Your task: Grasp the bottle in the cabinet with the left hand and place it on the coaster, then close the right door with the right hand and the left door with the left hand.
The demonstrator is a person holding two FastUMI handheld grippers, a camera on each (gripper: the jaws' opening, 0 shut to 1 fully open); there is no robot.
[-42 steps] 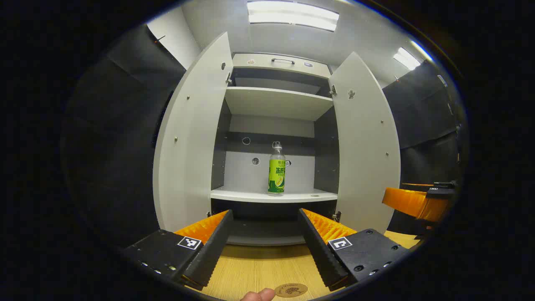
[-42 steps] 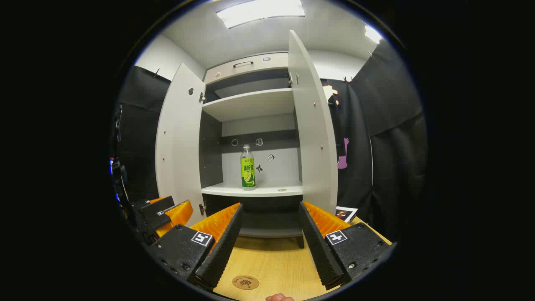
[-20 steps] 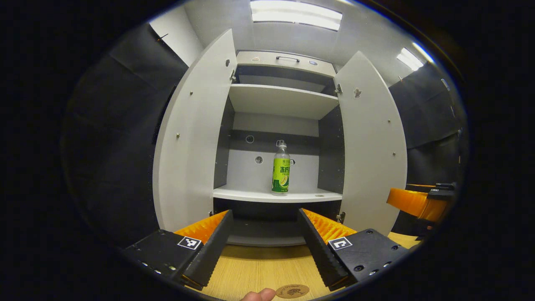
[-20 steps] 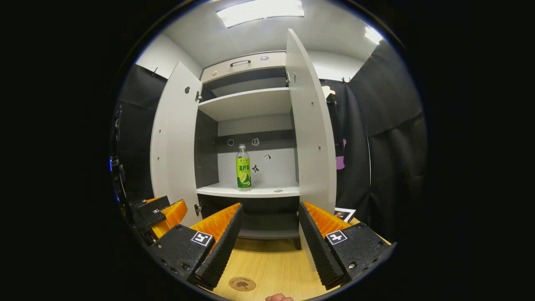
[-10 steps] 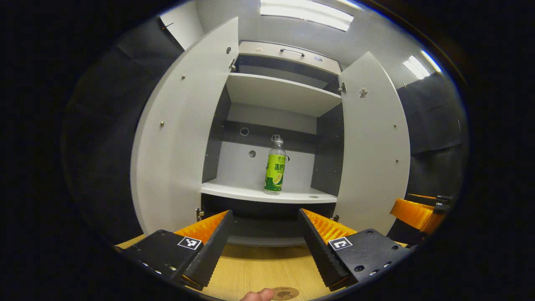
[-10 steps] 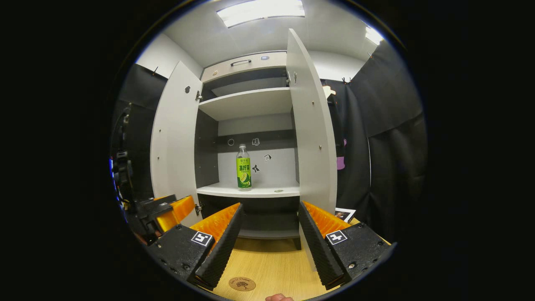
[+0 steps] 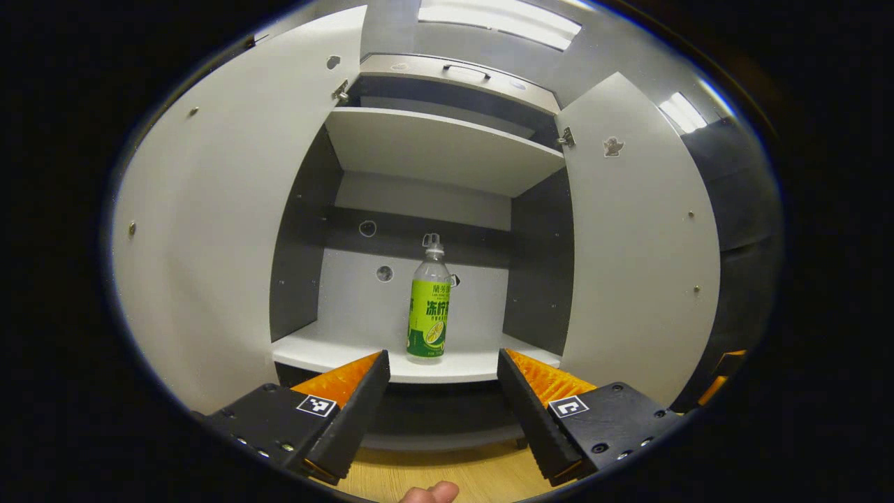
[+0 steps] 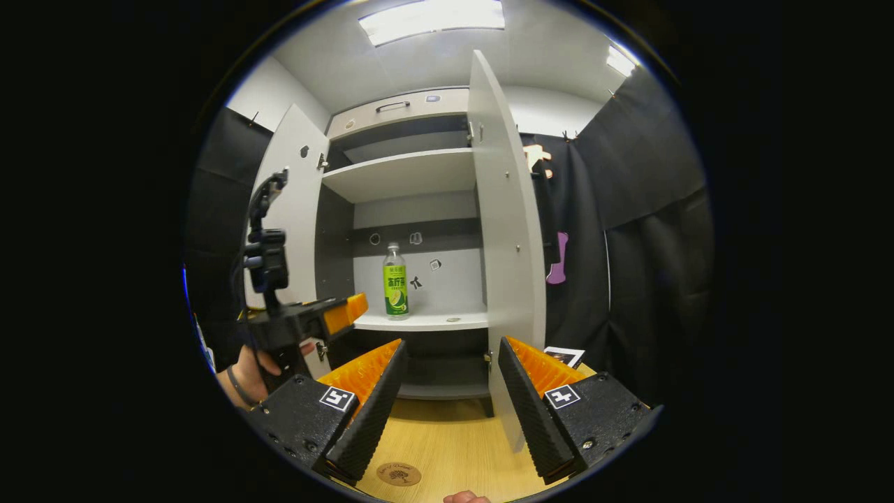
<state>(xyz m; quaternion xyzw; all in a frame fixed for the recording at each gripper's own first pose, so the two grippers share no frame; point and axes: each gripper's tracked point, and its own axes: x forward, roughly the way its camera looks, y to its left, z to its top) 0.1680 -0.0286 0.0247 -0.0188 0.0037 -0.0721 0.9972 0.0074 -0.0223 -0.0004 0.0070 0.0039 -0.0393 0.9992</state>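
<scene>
A clear bottle with a green label (image 7: 428, 307) stands upright on the white lower shelf (image 7: 328, 353) of the open cabinet. My left gripper (image 7: 441, 369) is open, raised to shelf height just in front of the shelf edge, the bottle ahead between its fingers and apart from them. In the right gripper view the bottle (image 8: 394, 281) stands farther off, and the left gripper (image 8: 343, 313) reaches toward the shelf, held by a hand (image 8: 253, 369). My right gripper (image 8: 447, 356) hangs open over the wooden table, above the round brown coaster (image 8: 399, 474). Both doors, left (image 7: 209, 209) and right (image 7: 639, 237), stand wide open.
An upper shelf (image 7: 440, 147) spans the cabinet above the bottle. The right door's edge (image 8: 503, 244) stands close ahead of my right gripper. A printed card (image 8: 564, 357) lies on the table at the right. A fingertip (image 7: 429, 493) shows at the bottom edge.
My left gripper has risen and moved forward toward the shelf, so the bottle looms larger and the coaster has dropped out of its view. The right gripper has barely moved.
</scene>
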